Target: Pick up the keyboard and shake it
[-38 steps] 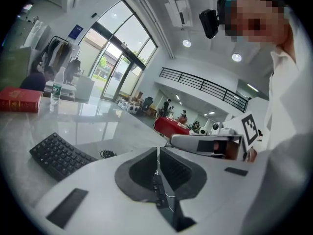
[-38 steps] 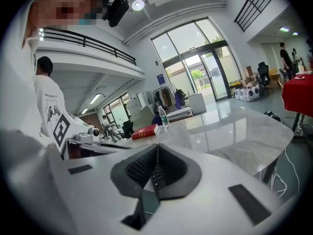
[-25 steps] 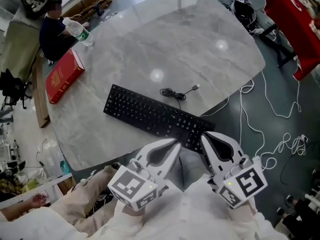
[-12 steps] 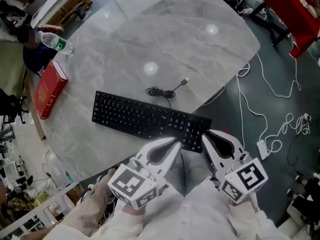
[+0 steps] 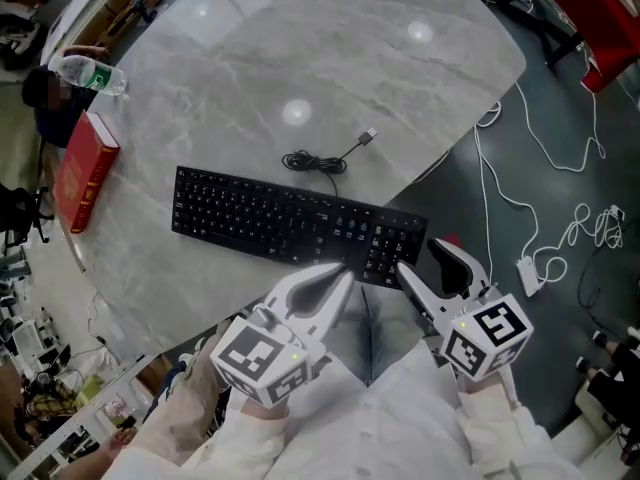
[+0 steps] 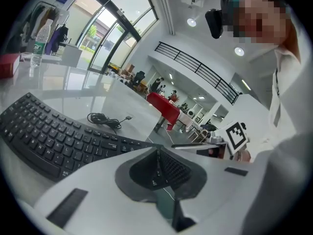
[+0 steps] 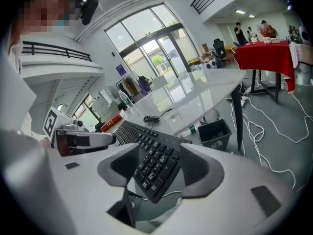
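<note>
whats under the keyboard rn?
Table under most of the keyboard. Its numpad end juts past the edge, between the open fingers of the right gripper. The underside itself is covered.

Clear across bare desk [image 5: 400, 98] at 12 to 1 o'clock of keyboard [image 5: 290, 226]; blocked just past its far edge by coiled cable [image 5: 315, 160]; hemmed at 10 o'clock, well apart, by red book [image 5: 82, 173] and bottle [image 5: 88, 73].

My left gripper [image 5: 343, 274] and right gripper [image 5: 421, 256] sit low and close in front of my chest, side by side, pointing forward. Left one's jaws are pressed together, right one's are spread wide apart. Marker cubes [image 5: 262, 363] face up at me, white sleeves [image 5: 488, 433] right behind them
</note>
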